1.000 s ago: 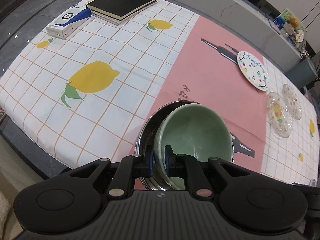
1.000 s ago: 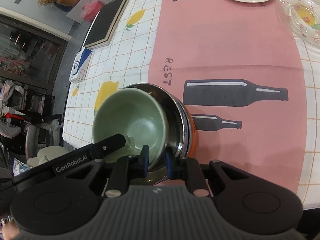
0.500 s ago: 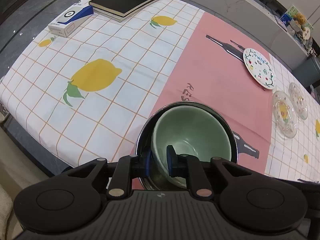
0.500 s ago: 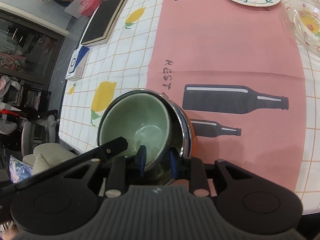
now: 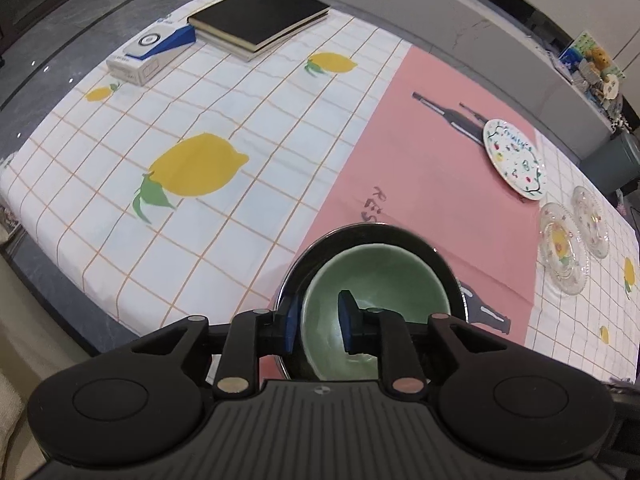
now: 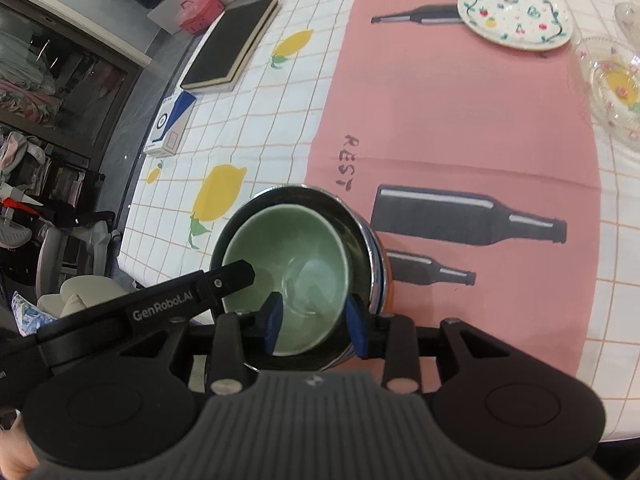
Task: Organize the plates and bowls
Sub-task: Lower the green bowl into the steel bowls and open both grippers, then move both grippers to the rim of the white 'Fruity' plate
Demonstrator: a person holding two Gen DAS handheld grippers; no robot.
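Green bowl [image 5: 374,280] sits nested in the steel bowl [image 5: 450,280] near the table's front edge; left gripper [image 5: 318,322] and right gripper [image 6: 316,326] straddle its rim, jaws opening (pads clear of it).

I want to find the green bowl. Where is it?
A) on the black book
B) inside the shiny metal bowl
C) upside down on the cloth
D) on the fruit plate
B: the green bowl sits upright inside the metal bowl, whose rim rings it.

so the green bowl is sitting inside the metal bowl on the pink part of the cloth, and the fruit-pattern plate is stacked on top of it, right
Not quite. The green bowl does sit inside the metal bowl on the pink part of the cloth, but the fruit-pattern plate is not stacked on it. The right wrist view shows it lying apart, on the cloth at the far side.
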